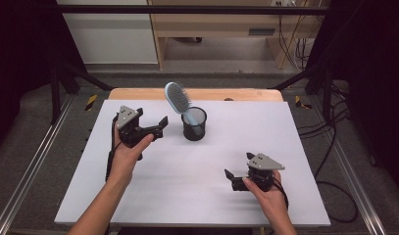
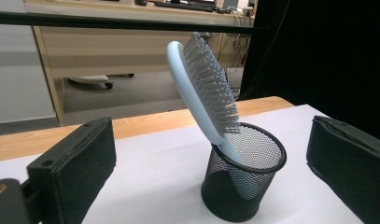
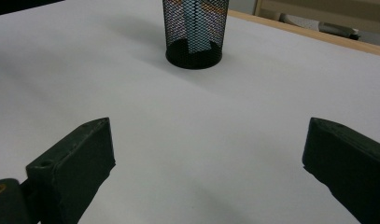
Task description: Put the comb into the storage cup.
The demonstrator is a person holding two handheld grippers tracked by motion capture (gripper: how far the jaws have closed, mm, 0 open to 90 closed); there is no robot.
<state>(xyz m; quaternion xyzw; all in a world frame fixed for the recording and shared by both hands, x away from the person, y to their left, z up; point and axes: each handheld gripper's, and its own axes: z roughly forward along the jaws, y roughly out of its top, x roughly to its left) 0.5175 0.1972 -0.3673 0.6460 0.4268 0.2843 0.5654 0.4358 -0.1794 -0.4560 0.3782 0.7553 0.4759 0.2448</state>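
Hairbrush [image 1: 178, 97]: pale blue paddle brush, handle down in the black mesh pen cup [image 1: 194, 124]; head sticks well above the rim and leans toward my left, bristles facing away from my left gripper; in the left gripper view hairbrush [image 2: 202, 91] rests on the rim's near-left edge
Mesh cup: upright on the white tabletop [image 1: 153, 171], near the far middle; in the right gripper view the handle shows through the mesh [image 3: 195, 30]
Left gripper [image 1: 156, 128]: released, jaws spread wide, nothing between them; just beside the cup on its left, pointed at it
Right gripper [image 1: 230, 178]: released too, jaws apart over bare table; well apart from the cup, near my edge
Step judged: I'm lining the left gripper up on the brush or the cup
Risk 1: cup looks light and top-heavy with the leaning brush; nudging the head sideways could tip it over
Risk 2: closing on the bristle face or curved back; brush could slip or twist
Risk 3: pulling the brush out at an angle; handle may drag the cup along, since my right gripper isn't steadying it
Risk 4: a jaw clipping the rim; cup slides on the smooth top
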